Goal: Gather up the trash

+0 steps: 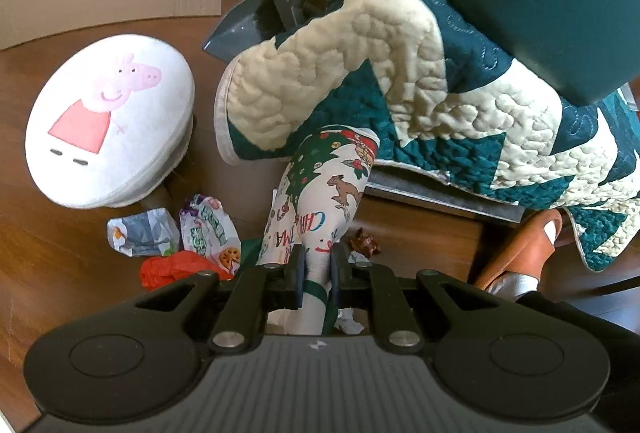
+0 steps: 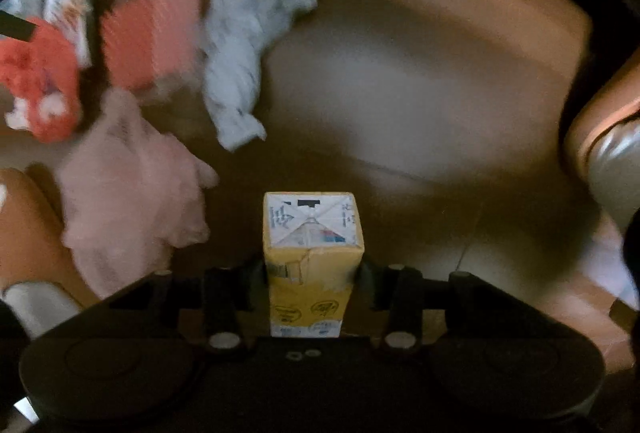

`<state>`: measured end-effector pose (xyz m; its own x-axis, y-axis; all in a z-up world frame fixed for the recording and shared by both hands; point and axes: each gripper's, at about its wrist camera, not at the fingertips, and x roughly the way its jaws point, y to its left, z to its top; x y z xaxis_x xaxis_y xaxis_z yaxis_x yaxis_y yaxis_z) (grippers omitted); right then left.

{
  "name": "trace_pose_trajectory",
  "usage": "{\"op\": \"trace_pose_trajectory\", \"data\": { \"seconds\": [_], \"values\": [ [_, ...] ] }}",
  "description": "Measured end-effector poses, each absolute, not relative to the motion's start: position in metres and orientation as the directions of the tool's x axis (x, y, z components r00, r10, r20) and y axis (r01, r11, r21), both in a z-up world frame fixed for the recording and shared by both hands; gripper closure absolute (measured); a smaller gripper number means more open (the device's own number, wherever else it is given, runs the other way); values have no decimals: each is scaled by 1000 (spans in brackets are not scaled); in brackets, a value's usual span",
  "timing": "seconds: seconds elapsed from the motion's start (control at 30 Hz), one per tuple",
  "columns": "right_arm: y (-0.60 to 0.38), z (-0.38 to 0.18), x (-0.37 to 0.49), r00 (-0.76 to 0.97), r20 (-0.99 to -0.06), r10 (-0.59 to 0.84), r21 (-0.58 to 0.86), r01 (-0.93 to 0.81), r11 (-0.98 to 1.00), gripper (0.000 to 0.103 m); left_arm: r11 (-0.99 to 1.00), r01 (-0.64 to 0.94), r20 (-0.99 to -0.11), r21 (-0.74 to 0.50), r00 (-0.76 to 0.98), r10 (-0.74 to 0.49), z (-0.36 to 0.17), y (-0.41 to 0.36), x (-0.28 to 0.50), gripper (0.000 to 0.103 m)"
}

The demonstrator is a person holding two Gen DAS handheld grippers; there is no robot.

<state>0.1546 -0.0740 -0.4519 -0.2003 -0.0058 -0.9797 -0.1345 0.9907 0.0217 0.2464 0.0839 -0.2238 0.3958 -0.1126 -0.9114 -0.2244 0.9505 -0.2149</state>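
At lower centre of the left wrist view, the left gripper (image 1: 316, 273) has its jaws pinched tight on a Christmas-print white and green bag (image 1: 320, 201), which rises up the frame from between them. Trash lies on the brown wooden floor (image 1: 60, 253) left of the bag: a crumpled grey-white wrapper (image 1: 142, 233), a purple and green snack wrapper (image 1: 208, 229) and a red crumpled piece (image 1: 176, 269). A small brown scrap (image 1: 364, 243) sits right of the bag. Upper left is a round white stool with a pink pig print (image 1: 108, 121); upper right, a green and cream quilted blanket (image 1: 440, 93).

In the blurred, dim right wrist view, the right gripper (image 2: 314, 273) has a yellow rectangular drink carton (image 2: 312, 249) clamped upright between its jaws at lower centre. At left are a pale pink plastic bag (image 2: 132, 193), a white crumpled paper (image 2: 248, 45) and a red crumpled item (image 2: 40, 81).
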Motion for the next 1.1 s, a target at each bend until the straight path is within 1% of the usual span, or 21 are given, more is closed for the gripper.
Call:
{"op": "trace_pose_trajectory", "data": {
  "seconds": [0.3,0.47,0.57,0.67,0.83,1.0,1.1],
  "values": [
    [-78,-357,171,35,-999,-12,-17,-164,986,61,963,-192,-881,-189,466,-80,-209,80,238,91],
    [-85,-294,172,169,-986,9,-24,-194,981,61,972,-166,-856,-165,514,-58,-198,75,230,91],
    [-82,-264,172,244,-969,23,-33,-222,975,61,973,-153,-836,-173,545,-63,-188,72,224,91],
    [-82,-228,170,309,-950,41,-30,-220,975,61,970,-144,-817,-196,571,-80,-176,71,215,91],
    [-83,-168,163,422,-903,78,-24,-232,972,61,969,-143,-791,-202,607,-75,-155,67,200,91],
    [-80,-109,153,531,-838,128,-36,-287,957,61,959,-164,-773,-233,630,-80,-129,66,184,91],
    [-79,-72,149,588,-791,170,-33,-319,947,61,959,-158,-749,-237,658,-76,-101,66,177,91]
  ]
}}
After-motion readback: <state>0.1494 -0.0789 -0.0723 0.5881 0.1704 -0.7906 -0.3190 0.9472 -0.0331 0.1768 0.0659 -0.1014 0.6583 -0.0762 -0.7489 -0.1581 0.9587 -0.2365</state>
